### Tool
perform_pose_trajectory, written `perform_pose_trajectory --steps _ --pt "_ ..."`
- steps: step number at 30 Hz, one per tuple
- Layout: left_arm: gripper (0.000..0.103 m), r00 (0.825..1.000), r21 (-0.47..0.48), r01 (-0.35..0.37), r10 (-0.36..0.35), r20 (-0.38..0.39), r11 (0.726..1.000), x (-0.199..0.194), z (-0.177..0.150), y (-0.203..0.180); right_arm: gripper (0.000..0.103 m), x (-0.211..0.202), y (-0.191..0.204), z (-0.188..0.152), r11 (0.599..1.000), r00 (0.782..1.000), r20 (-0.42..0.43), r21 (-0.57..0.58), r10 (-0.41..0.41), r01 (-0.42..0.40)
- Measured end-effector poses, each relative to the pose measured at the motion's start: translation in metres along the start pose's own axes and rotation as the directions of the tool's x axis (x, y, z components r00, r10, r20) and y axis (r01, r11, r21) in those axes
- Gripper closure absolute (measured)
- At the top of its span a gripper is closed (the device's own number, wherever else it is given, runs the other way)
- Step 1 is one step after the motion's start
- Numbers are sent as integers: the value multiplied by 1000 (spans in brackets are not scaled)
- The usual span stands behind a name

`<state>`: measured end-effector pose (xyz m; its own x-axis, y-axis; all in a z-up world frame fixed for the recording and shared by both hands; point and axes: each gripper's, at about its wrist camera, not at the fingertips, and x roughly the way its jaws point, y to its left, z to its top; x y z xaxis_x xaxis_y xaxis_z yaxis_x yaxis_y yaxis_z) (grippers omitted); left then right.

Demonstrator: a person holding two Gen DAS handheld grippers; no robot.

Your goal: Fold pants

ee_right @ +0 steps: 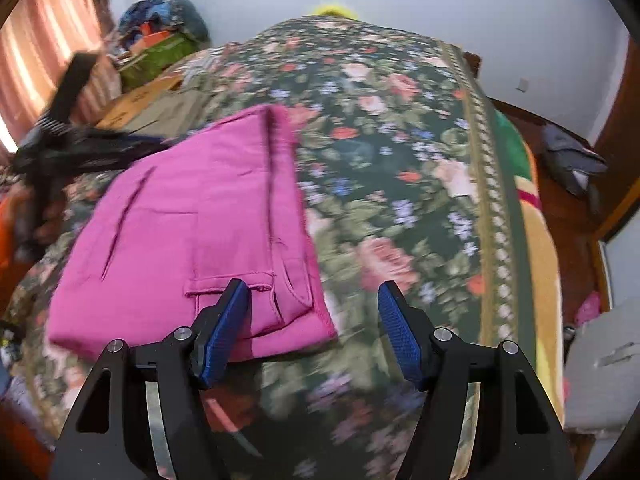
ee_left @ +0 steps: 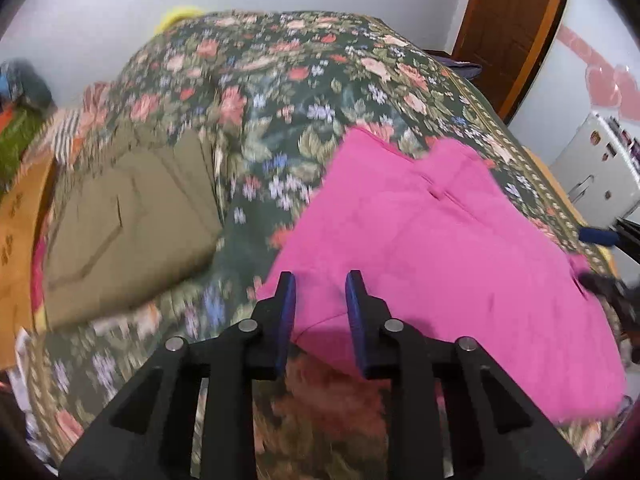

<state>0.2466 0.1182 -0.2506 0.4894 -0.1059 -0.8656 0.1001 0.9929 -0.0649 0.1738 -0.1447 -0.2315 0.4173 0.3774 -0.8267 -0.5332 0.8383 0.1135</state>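
Pink pants (ee_left: 440, 248) lie folded flat on a floral bedspread (ee_left: 288, 80). My left gripper (ee_left: 320, 292) hovers over their near left corner with its jaws narrowed. A gap shows between the pads with pink cloth behind it, and I see no pad pressing. In the right wrist view the pink pants (ee_right: 200, 220) show a pocket flap near my right gripper (ee_right: 314, 300). It stands open, its left finger over the pants' near corner and its right finger over the bedspread (ee_right: 400, 140). The left gripper (ee_right: 156, 142) appears blurred at the pants' far left corner.
Olive folded pants (ee_left: 132, 220) lie to the left on the bed. A cardboard box (ee_left: 20, 216) and a heap of clothes (ee_right: 160, 28) stand beyond the bed's left side. A wooden door (ee_left: 516, 20) and a white fridge (ee_left: 596, 168) are at the right.
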Motion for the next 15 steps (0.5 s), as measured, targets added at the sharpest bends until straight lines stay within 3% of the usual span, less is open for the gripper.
perform_pose_trajectory --steps 5,11,15 --pt "77 1000 -39 -5 5 19 999 -22 -33 -7 51 7 -11 10 999 1000 2 24 -27 27" --pt "78 999 -191 36 -32 21 981 -46 -70 -2 51 -17 -8 12 998 999 47 50 -25 23" --pt "81 999 -222 33 -28 24 974 -62 -89 -4 51 -34 -1 7 998 997 77 62 0 -5"
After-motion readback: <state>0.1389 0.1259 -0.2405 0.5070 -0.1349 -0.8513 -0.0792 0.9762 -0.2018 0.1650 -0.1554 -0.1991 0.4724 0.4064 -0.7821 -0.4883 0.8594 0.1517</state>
